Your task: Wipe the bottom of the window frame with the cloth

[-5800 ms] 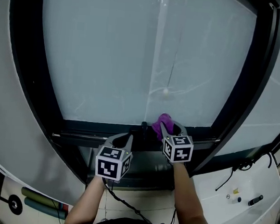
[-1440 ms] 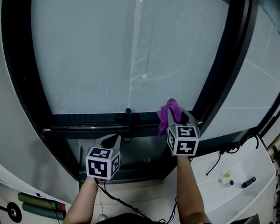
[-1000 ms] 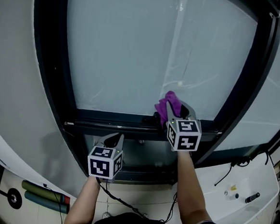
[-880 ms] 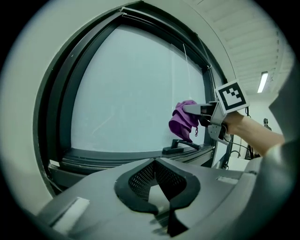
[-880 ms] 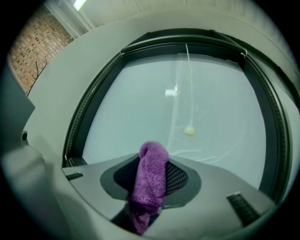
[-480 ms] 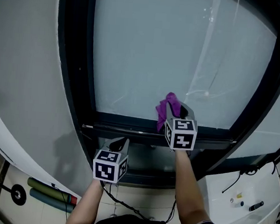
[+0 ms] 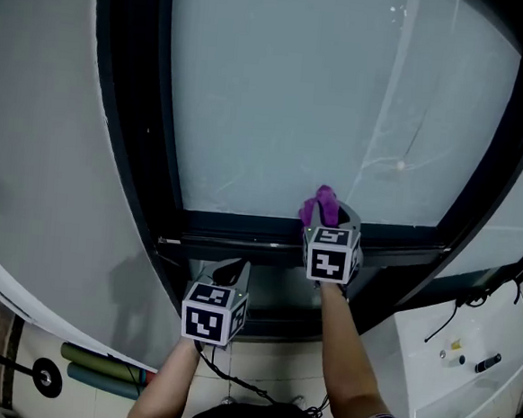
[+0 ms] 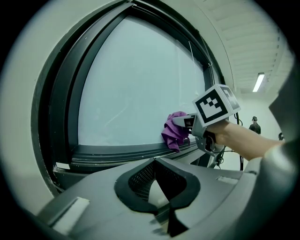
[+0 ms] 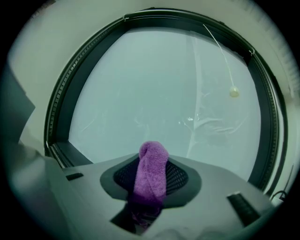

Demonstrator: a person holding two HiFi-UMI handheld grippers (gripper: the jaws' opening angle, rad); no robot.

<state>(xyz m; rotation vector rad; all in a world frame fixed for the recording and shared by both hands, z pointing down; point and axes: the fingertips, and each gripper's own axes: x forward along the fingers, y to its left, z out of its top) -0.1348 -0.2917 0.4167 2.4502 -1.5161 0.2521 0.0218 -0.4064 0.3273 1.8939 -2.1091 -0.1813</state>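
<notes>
A purple cloth is clamped in my right gripper and presses on the black bottom rail of the window frame, about halfway along it. In the right gripper view the cloth sticks up between the shut jaws of the gripper, in front of the frosted pane. My left gripper hangs lower and to the left, below the rail, shut and holding nothing. From the left gripper I see the cloth resting on the rail.
A pull cord with a bead hangs before the pane. A white box with cables stands at the lower right. Rolled tubes lie on the floor at the lower left. A grey wall borders the frame. A person stands far off.
My right gripper has slid the cloth leftward along the bottom rail, from the right corner to about the middle. The left gripper stays low and shut.
</notes>
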